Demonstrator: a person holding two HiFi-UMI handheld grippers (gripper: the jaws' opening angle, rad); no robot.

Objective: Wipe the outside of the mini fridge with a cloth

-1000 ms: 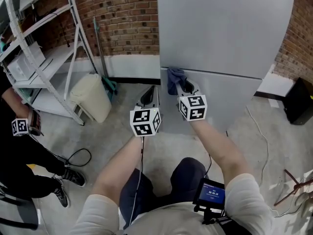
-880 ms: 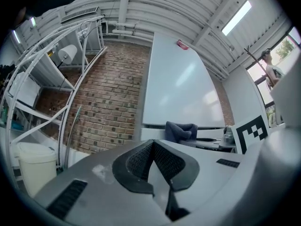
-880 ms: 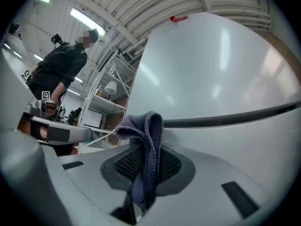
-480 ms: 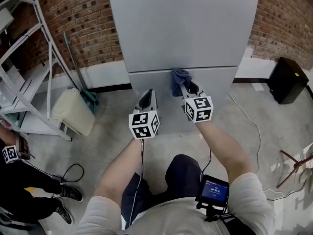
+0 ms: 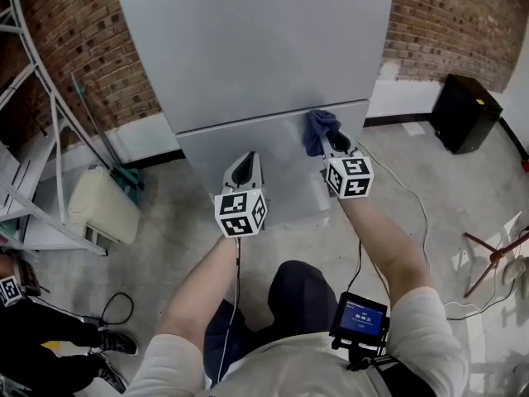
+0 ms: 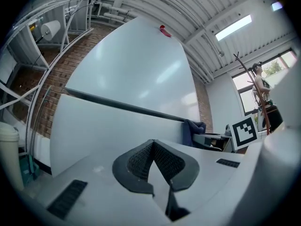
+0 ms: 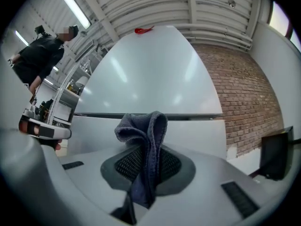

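The grey fridge stands against the brick wall, with a dark seam between its upper and lower doors. My right gripper is shut on a dark blue cloth, which rests near the seam on the lower door's right part. The cloth sticks up from between the jaws, and the fridge fills the space ahead. My left gripper is shut with nothing in it, held in front of the lower door's middle; the cloth shows to its right.
A metal shelf rack and a cream bin stand at the left. A black box sits on the floor at the right, with a cable nearby. Another person stands at the lower left.
The view has swung left to right, so the fridge now sits more central. Both grippers keep their hold and stay near the lower door; the cloth has moved slightly right along the seam.
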